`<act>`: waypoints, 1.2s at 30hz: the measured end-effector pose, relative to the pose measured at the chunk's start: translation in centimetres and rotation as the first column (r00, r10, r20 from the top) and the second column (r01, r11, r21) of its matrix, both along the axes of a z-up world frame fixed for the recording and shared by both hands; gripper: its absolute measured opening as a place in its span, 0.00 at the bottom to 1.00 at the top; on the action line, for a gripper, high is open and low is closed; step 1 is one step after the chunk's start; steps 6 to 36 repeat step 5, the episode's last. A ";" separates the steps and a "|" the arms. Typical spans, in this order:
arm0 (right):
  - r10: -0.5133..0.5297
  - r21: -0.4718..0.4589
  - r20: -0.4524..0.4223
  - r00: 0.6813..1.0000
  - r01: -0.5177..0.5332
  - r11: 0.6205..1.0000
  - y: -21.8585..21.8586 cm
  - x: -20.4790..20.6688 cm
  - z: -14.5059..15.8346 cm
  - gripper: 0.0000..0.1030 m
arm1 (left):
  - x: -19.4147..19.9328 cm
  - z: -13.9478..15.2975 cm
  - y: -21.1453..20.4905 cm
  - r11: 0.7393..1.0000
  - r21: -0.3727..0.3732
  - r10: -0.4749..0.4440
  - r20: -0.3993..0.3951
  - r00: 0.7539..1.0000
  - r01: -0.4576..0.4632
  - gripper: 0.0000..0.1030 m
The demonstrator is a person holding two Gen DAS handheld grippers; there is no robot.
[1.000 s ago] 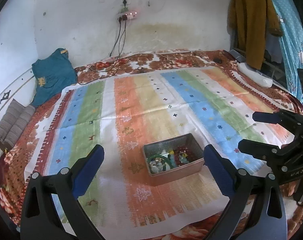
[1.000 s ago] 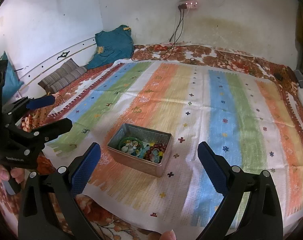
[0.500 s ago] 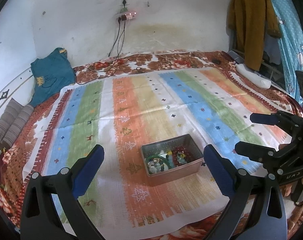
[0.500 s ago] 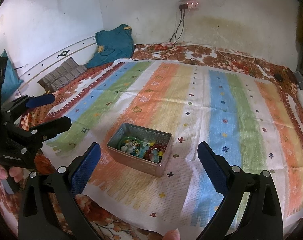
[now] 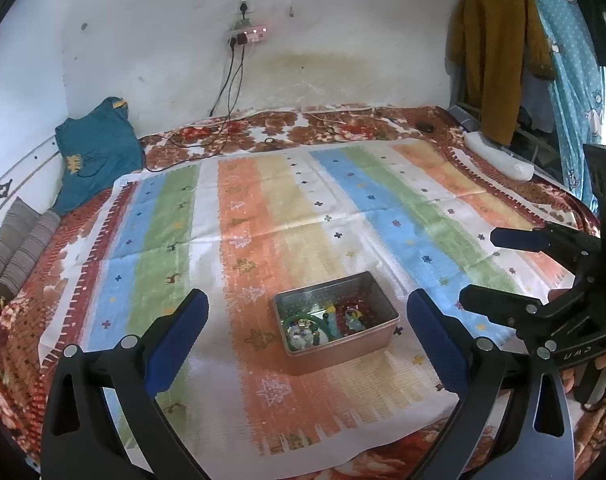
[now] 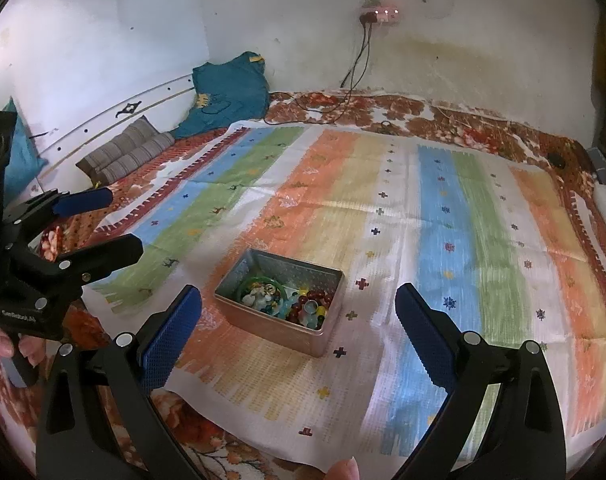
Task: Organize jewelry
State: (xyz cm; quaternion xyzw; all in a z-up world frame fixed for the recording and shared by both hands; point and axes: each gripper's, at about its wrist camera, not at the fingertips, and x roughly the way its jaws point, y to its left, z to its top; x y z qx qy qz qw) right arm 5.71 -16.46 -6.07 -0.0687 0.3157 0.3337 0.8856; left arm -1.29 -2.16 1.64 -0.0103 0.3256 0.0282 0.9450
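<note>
A silver metal tin (image 5: 377, 340) (image 6: 271, 330) sits on the striped mat (image 5: 287, 224) (image 6: 443, 216) near its front edge. It holds a green bangle (image 6: 259, 282), red beads (image 6: 303, 308) and other small jewelry (image 5: 323, 326). My left gripper (image 5: 307, 328) is open and empty, held above and in front of the tin. My right gripper (image 6: 299, 320) is open and empty too, to the right of the tin. Each gripper shows in the other's view, the right in the left wrist view (image 5: 503, 268), the left in the right wrist view (image 6: 107, 224).
The mat lies on a floral bedspread (image 5: 343, 128). A teal cloth (image 5: 95, 152) and striped cushions (image 5: 15, 248) lie at the far left by the wall. Cables (image 5: 231, 80) hang from a wall socket. Clothes (image 5: 499, 52) hang at the right.
Both grippers have lifted back slightly, so the tin sits a little higher and farther in each view. Both stay open and empty.
</note>
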 end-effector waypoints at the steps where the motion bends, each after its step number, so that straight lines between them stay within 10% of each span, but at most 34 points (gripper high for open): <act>1: 0.000 0.000 0.004 1.000 0.000 1.000 -0.1 0.0 0.0 0.95 | 0.0 0.0 0.0 1.000 -0.004 0.000 0.003 1.000 0.000 0.95; 36: -0.005 0.006 0.012 1.000 0.005 1.000 -0.3 -0.1 0.3 0.95 | -0.2 0.0 0.3 1.000 -0.017 -0.001 0.009 1.000 0.001 0.95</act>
